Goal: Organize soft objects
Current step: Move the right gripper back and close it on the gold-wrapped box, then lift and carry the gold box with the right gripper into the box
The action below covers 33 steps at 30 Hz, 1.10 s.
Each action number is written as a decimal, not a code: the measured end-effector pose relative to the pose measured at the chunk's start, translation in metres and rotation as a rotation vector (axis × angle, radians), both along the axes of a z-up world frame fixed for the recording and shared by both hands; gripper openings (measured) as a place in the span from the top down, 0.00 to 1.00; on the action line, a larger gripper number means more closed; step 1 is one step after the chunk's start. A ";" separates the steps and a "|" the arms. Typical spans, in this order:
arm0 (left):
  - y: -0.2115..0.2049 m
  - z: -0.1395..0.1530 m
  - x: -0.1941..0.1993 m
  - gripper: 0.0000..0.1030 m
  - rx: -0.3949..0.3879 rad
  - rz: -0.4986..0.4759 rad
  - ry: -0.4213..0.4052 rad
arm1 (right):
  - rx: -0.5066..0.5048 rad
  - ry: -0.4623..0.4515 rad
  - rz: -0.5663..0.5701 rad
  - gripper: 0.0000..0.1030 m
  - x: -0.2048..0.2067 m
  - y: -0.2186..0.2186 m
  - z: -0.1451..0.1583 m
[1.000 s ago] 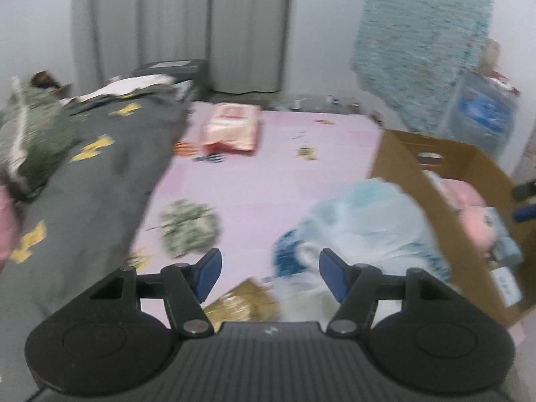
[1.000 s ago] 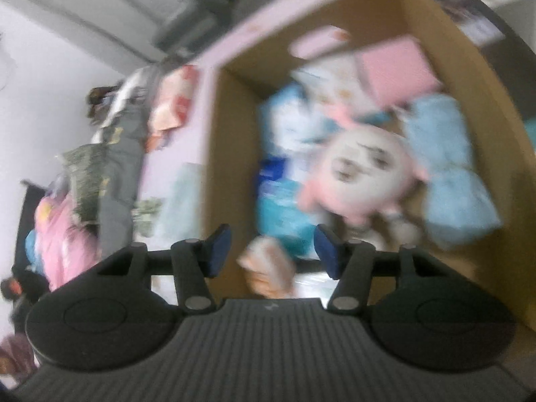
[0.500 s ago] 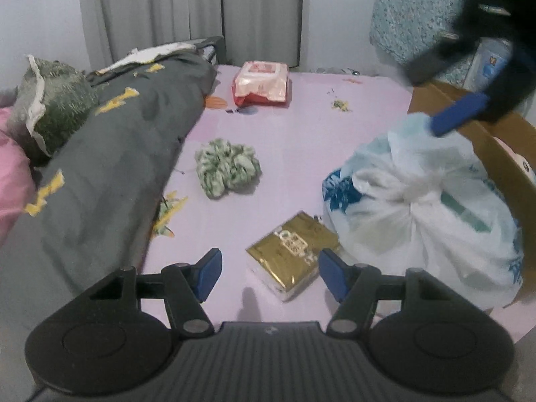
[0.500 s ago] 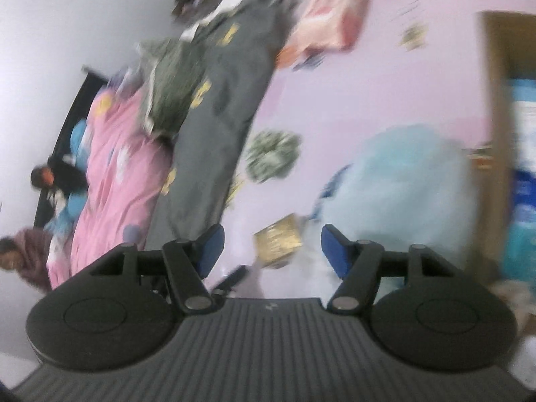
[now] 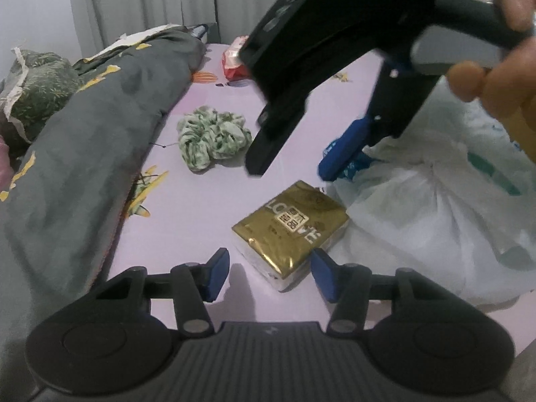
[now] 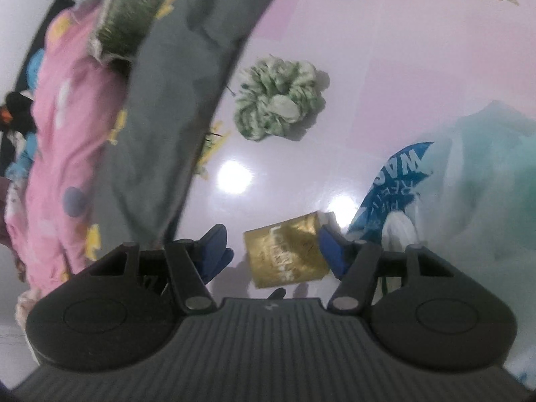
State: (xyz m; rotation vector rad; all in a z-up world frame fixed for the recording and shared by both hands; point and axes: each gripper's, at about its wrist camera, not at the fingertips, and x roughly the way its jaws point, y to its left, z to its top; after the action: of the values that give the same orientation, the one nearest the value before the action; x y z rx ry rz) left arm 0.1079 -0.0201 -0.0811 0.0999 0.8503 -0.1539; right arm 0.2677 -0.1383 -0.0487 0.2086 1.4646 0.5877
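A gold tissue packet (image 5: 291, 231) (image 6: 284, 251) lies on the pink sheet (image 5: 201, 221). My left gripper (image 5: 270, 274) is low over it with the packet's near corner between its closing jaws; the pads do not press it. My right gripper (image 5: 289, 172) (image 6: 273, 248) hovers above the same packet, held by a hand (image 5: 495, 80). Its jaws are closing a little and hold nothing, and the packet shows below between them. A green scrunchie (image 5: 214, 140) (image 6: 279, 104) lies farther back. A white plastic bag (image 5: 435, 207) (image 6: 469, 184) sits right of the packet.
A grey duvet (image 5: 83, 154) (image 6: 174, 100) runs along the left of the sheet, with a green pillow (image 5: 37, 90) on it and a pink blanket (image 6: 67, 134) beyond. A red-and-white wipes pack (image 5: 232, 60) lies at the far end, near the curtains.
The right gripper swung from over the cardboard box across to above the gold packet and entered the left wrist view. The left gripper sank toward the packet and its jaws narrowed.
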 end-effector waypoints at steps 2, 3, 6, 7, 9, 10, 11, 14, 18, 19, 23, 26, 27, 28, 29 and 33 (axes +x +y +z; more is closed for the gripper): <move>-0.001 -0.003 0.002 0.47 -0.003 -0.002 0.011 | -0.032 0.010 0.017 0.42 0.003 0.007 -0.010; -0.001 -0.005 0.003 0.47 -0.005 -0.003 0.013 | -0.047 0.014 0.023 0.42 0.004 0.011 -0.014; -0.001 -0.008 0.008 0.48 -0.016 0.001 0.028 | -0.069 0.036 0.040 0.42 0.006 0.017 -0.025; -0.001 -0.010 0.009 0.48 -0.019 0.003 0.033 | -0.077 0.040 0.045 0.41 0.006 0.019 -0.028; -0.002 -0.010 0.011 0.49 -0.009 0.007 0.028 | -0.078 0.051 0.050 0.41 0.005 0.021 -0.032; -0.002 -0.009 0.011 0.49 -0.009 0.010 0.026 | -0.077 0.048 0.050 0.41 0.004 0.022 -0.032; -0.001 -0.008 0.010 0.49 -0.017 0.017 0.024 | -0.078 0.034 0.055 0.41 0.002 0.023 -0.030; 0.004 -0.001 0.009 0.49 -0.035 0.033 0.013 | -0.067 0.012 0.053 0.44 0.001 0.024 -0.024; 0.007 0.018 0.002 0.49 -0.030 0.048 -0.035 | -0.011 -0.006 0.030 0.47 0.000 0.020 -0.005; 0.008 0.024 -0.001 0.48 -0.029 0.049 -0.052 | 0.003 -0.019 0.028 0.47 -0.002 0.019 0.002; 0.005 0.053 -0.009 0.47 -0.020 0.041 -0.128 | 0.045 -0.070 0.019 0.47 -0.010 0.012 0.031; -0.005 0.076 -0.013 0.46 -0.015 0.009 -0.180 | 0.080 -0.112 0.000 0.47 -0.018 -0.001 0.057; -0.009 0.083 -0.014 0.46 -0.016 -0.006 -0.195 | 0.092 -0.125 -0.012 0.47 -0.020 -0.007 0.065; -0.016 0.091 -0.015 0.46 -0.018 -0.026 -0.212 | 0.101 -0.142 -0.029 0.47 -0.024 -0.017 0.076; -0.023 0.098 -0.015 0.46 -0.020 -0.045 -0.229 | 0.108 -0.156 -0.043 0.47 -0.027 -0.024 0.083; -0.060 0.125 -0.017 0.45 -0.043 -0.154 -0.289 | 0.128 -0.225 -0.134 0.46 -0.047 -0.078 0.119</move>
State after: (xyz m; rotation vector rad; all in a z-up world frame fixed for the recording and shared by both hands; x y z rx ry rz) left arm 0.0906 -0.0797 0.0437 0.1438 0.5507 -0.2947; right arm 0.2212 -0.2159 0.0700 0.3284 1.1876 0.5766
